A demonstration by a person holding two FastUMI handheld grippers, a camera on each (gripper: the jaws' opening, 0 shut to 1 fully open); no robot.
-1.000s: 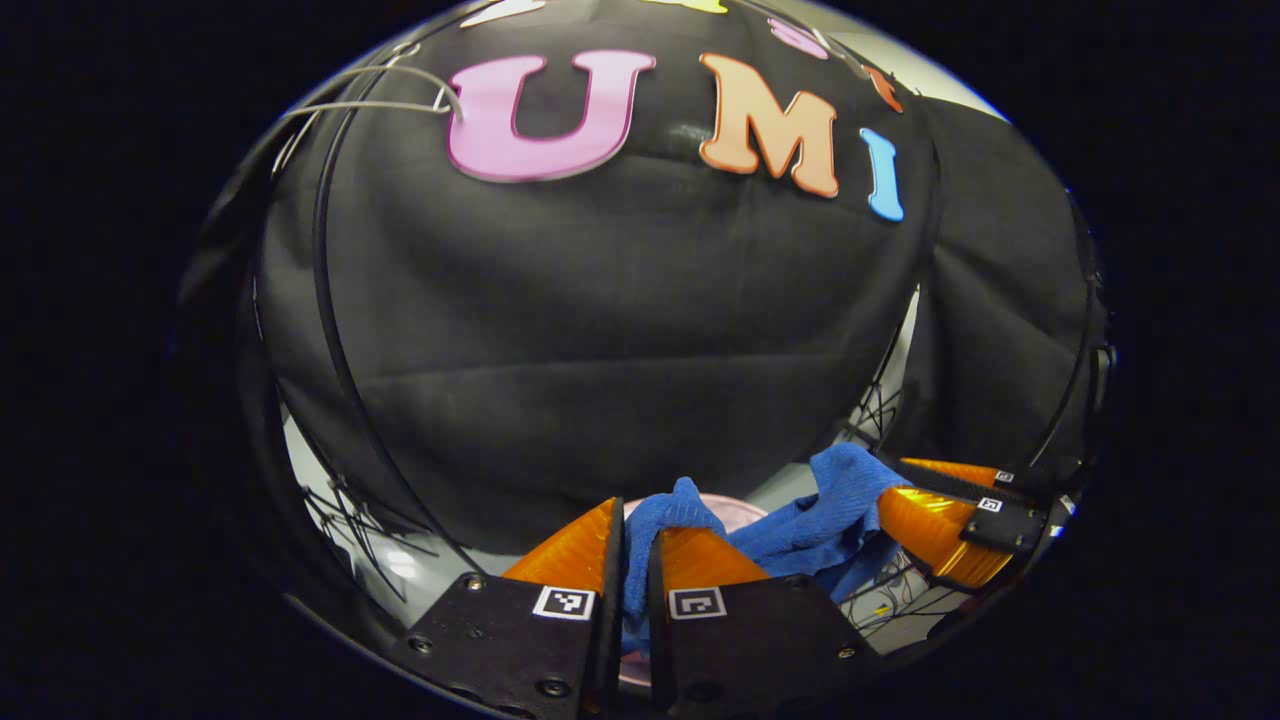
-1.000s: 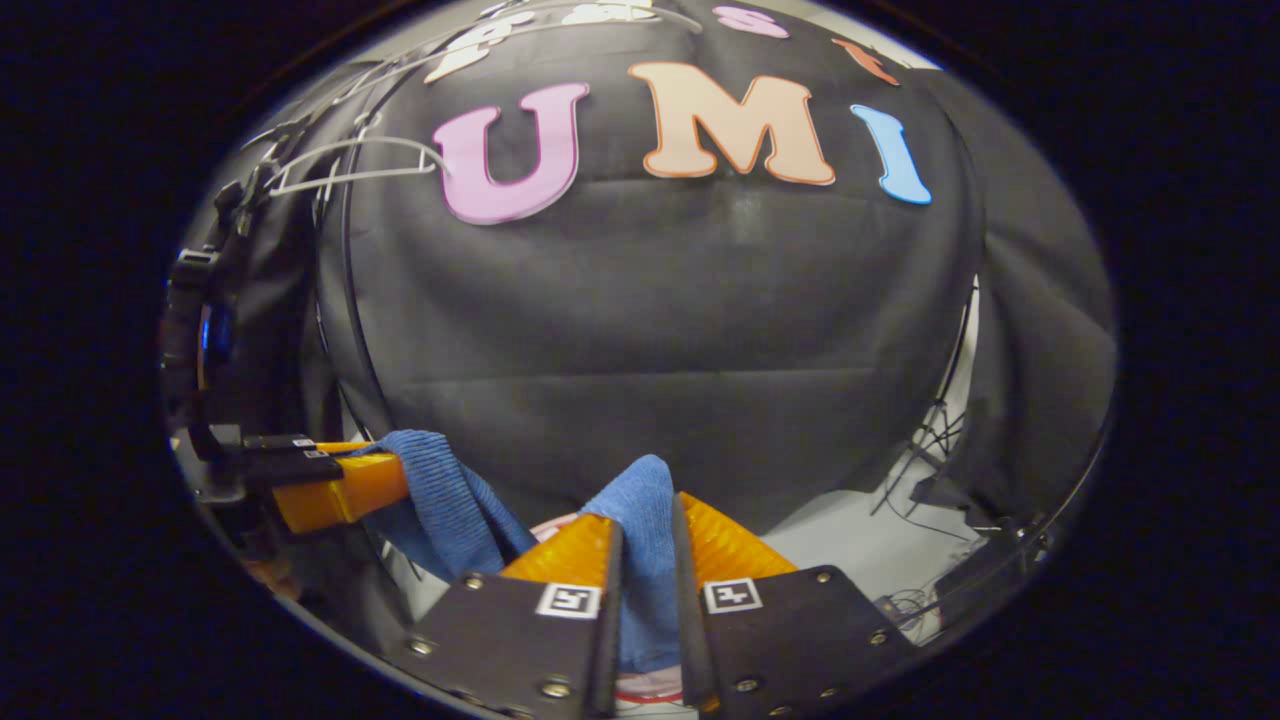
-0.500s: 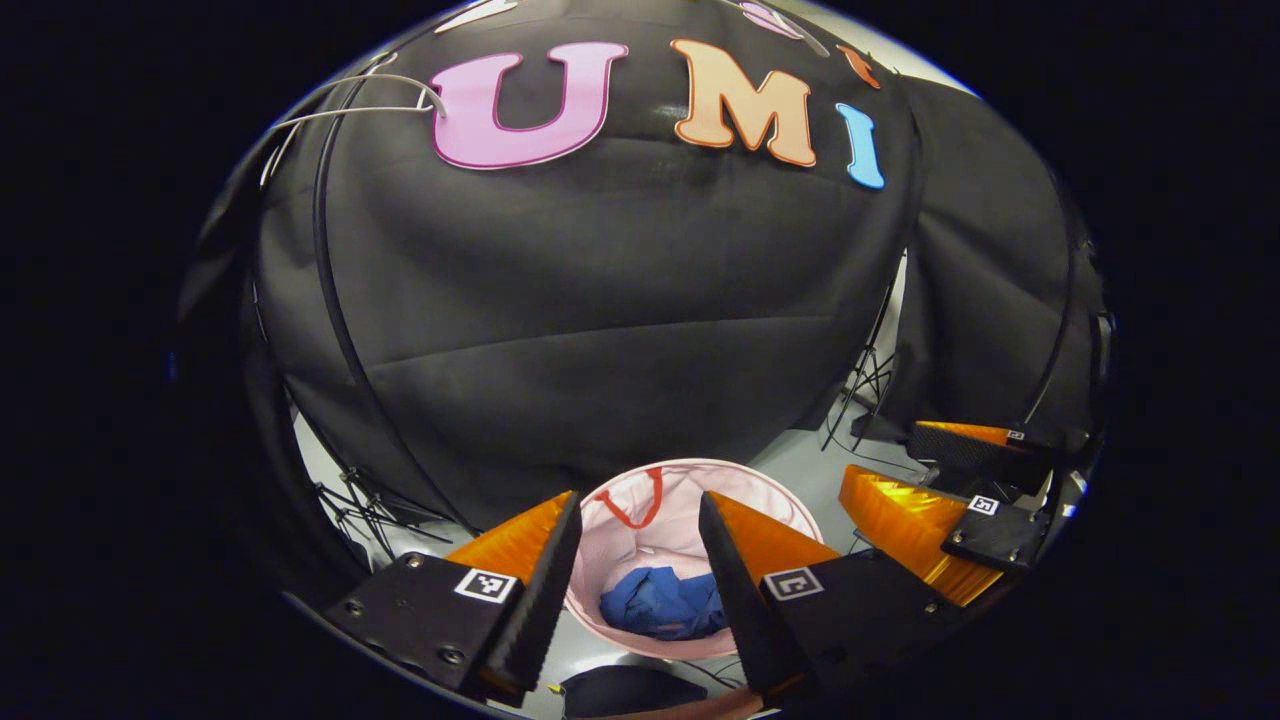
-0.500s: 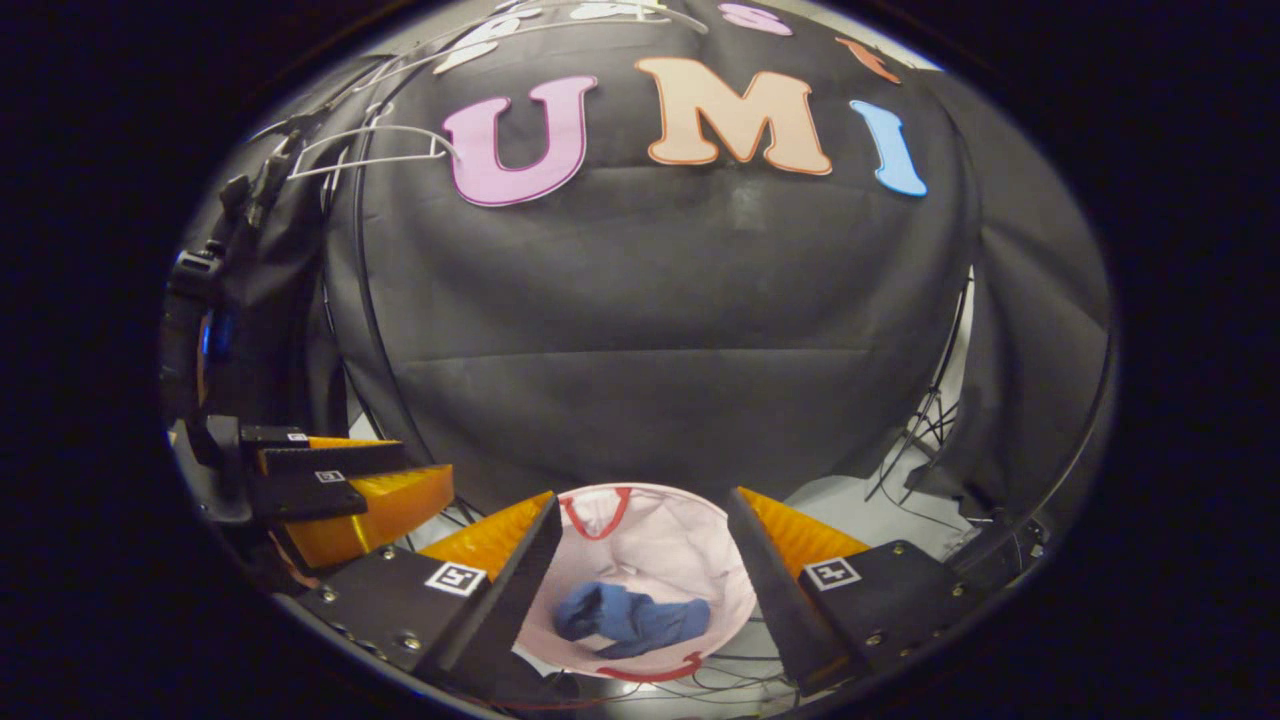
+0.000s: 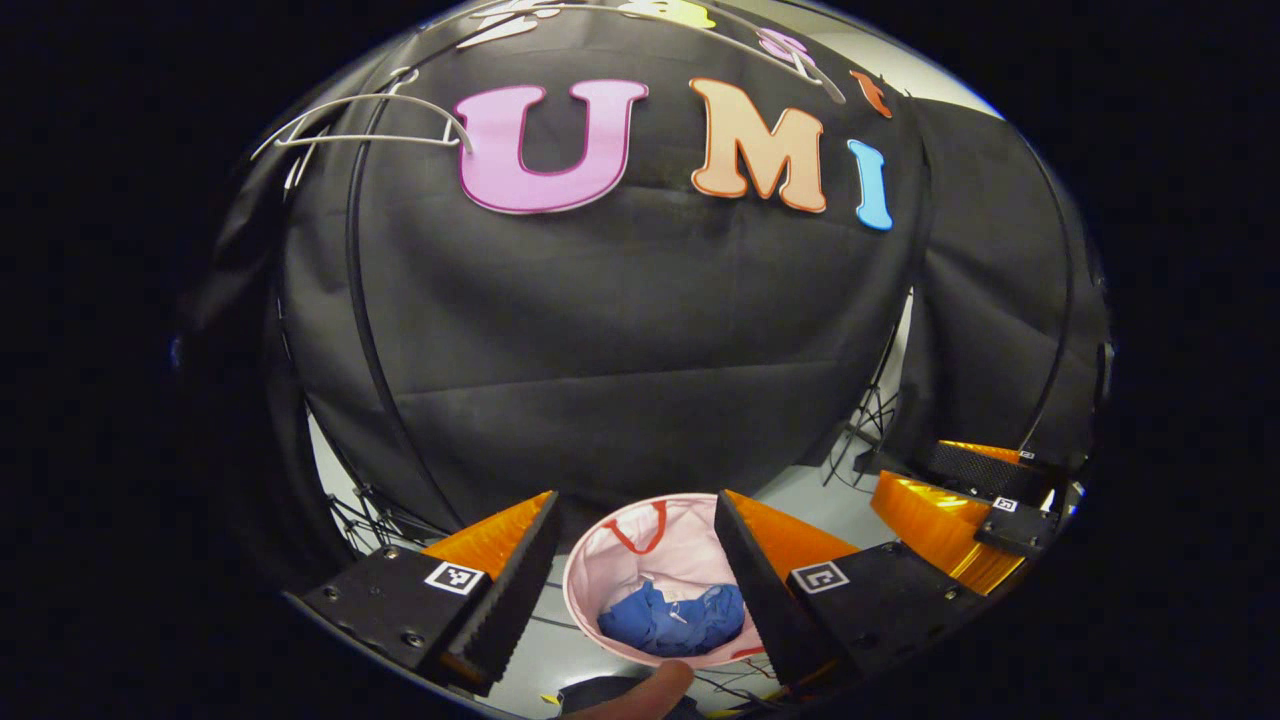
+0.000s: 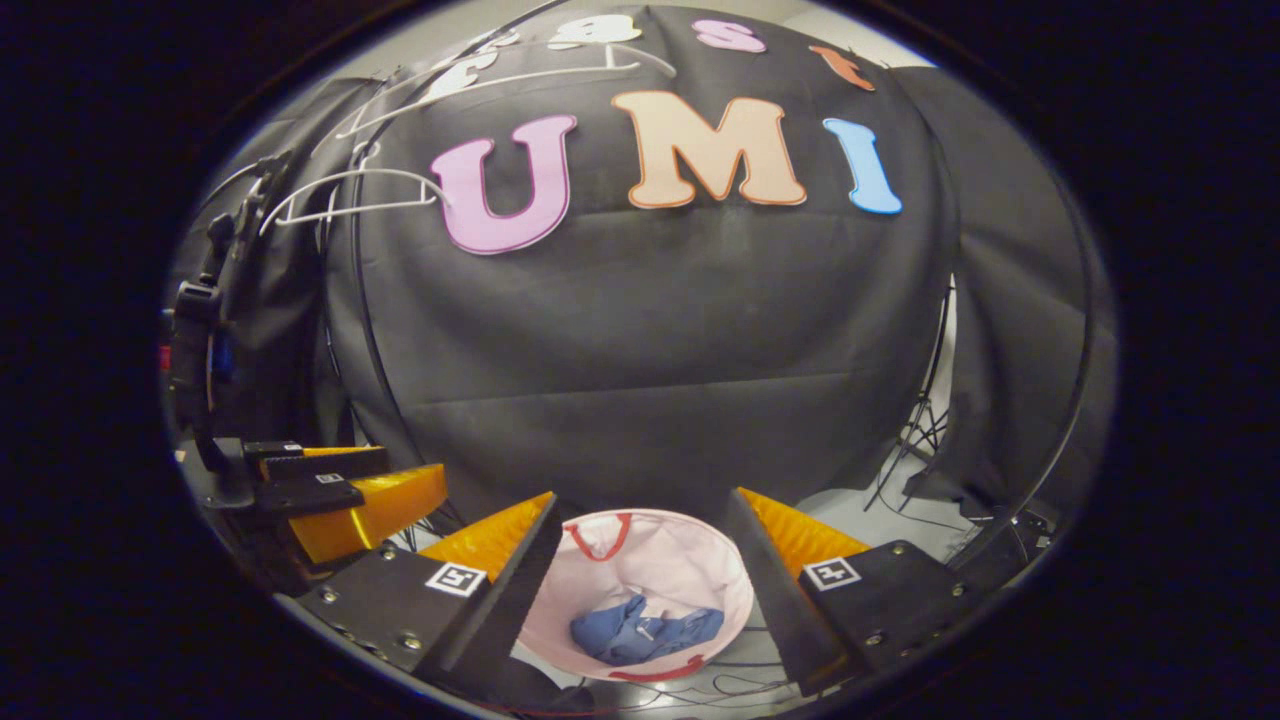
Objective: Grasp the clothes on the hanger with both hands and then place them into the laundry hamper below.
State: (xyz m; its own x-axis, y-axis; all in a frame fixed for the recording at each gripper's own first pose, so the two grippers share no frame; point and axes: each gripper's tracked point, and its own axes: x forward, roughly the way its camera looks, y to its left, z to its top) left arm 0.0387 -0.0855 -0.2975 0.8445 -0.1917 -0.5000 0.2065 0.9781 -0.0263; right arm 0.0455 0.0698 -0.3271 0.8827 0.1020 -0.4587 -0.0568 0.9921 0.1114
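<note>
Left gripper view, lower centre: your left gripper (image 5: 632, 575) spread wide, empty, above crumpled blue clothes (image 5: 672, 620) in round pink fabric hamper (image 5: 600, 560); right gripper (image 6: 640, 575) likewise.

Dim, sharp; strong fisheye distortion

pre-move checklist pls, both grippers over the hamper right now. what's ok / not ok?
1. Left gripper open, nothing between its fingers: ok.
2. Right gripper open, nothing between its fingers: ok.
3. Blue clothes lying inside the laundry hamper, none over the rim: ok.
4. Hanger bare at upper left, no garment on it: ok.
5. Hamper upright on the floor, mouth open toward both cameras: ok.
6. Cables on the floor beside the hamper, whether they would snag a retreat: cannot tell.
</note>
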